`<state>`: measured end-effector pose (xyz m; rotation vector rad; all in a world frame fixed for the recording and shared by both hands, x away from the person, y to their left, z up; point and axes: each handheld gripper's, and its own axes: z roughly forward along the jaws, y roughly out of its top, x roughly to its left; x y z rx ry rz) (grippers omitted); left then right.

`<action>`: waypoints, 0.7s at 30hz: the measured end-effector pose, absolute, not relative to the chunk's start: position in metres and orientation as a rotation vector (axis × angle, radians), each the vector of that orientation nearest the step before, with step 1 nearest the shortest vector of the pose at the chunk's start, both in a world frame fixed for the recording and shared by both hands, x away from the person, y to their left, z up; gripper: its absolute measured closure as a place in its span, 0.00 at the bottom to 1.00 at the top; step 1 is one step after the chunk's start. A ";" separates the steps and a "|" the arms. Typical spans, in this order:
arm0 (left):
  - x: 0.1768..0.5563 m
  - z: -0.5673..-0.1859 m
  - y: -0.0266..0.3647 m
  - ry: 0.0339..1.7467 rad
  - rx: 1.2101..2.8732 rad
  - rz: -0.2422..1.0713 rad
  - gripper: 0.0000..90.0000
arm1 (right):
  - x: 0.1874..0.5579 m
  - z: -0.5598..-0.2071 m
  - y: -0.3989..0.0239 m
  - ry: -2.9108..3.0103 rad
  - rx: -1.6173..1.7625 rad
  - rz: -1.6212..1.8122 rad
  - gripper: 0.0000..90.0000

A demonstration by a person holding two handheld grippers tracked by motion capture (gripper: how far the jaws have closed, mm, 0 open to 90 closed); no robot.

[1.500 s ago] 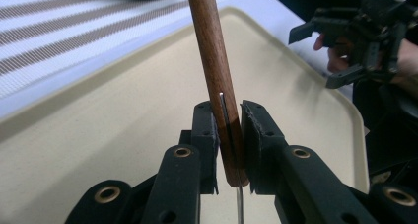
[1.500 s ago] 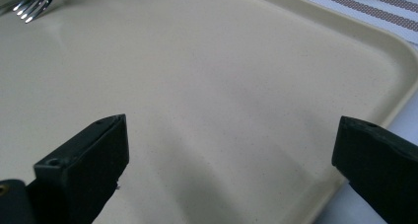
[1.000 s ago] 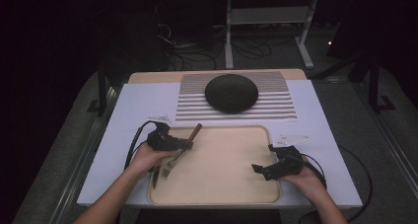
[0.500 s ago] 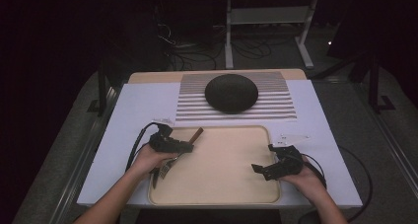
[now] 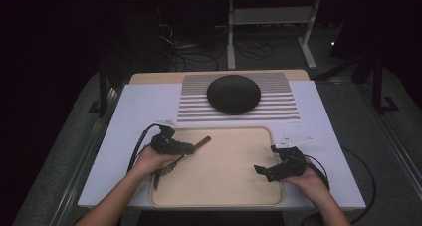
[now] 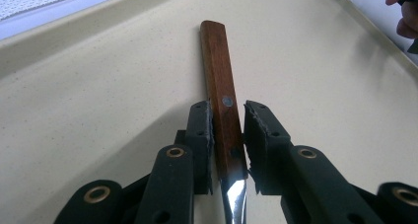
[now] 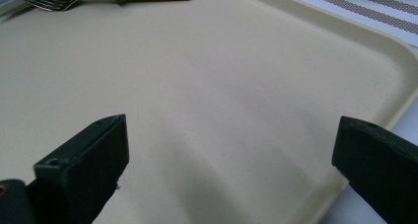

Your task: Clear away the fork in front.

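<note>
We see the left gripper (image 6: 227, 150) with its jaws around the fork (image 6: 222, 100) by its wooden handle on the tray (image 5: 234, 186), seemingly just slackening to leave it there, while the right gripper (image 7: 231, 174) waits, jaws spread wide and empty.

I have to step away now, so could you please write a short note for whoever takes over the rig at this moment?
Left gripper: jaws around the fork's wooden handle; a slight gap shows at one pad, so I can't tell if the grip is firm.
Right gripper: open, holding nothing, over the right part of the tray.
The fork lies at the tray's left edge; the dark bowl sits upside down on the striped mat.
Done: fork reached. Left: whatever comes next with the fork.
</note>
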<state>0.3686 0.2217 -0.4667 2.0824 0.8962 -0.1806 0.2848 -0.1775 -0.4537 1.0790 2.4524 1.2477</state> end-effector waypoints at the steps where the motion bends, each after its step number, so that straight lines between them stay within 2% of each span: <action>1: 0.369 -0.466 0.222 0.895 2.084 -0.177 0.80 | 0.285 -0.454 -0.177 2.452 1.079 1.248 0.00; 4: 0.368 -0.463 0.223 0.886 2.088 -0.152 0.76 | 0.285 -0.454 -0.177 2.453 1.076 1.247 0.01; 8: 0.369 -0.453 0.224 0.871 2.084 -0.107 0.77 | 0.285 -0.453 -0.178 2.450 1.079 1.248 0.01; 9: 0.370 -0.450 0.224 0.864 2.085 -0.105 0.83 | 0.285 -0.453 -0.177 2.449 1.080 1.248 0.01; 10: 0.371 -0.448 0.222 0.858 2.092 -0.096 0.83 | 0.285 -0.453 -0.177 2.449 1.080 1.248 0.01; 13: 0.377 -0.442 0.215 0.823 2.114 -0.082 0.94 | 0.287 -0.452 -0.176 2.438 1.087 1.257 0.00; 14: 0.379 -0.441 0.212 0.810 2.120 -0.079 0.94 | 0.287 -0.452 -0.176 2.438 1.087 1.257 0.00; 16: 0.382 -0.438 0.205 0.788 2.133 -0.076 1.00 | 0.288 -0.452 -0.176 2.439 1.090 1.252 0.01; 21: 0.389 -0.438 0.185 0.752 2.172 -0.079 1.00 | 0.286 -0.452 -0.177 2.439 1.086 1.246 0.01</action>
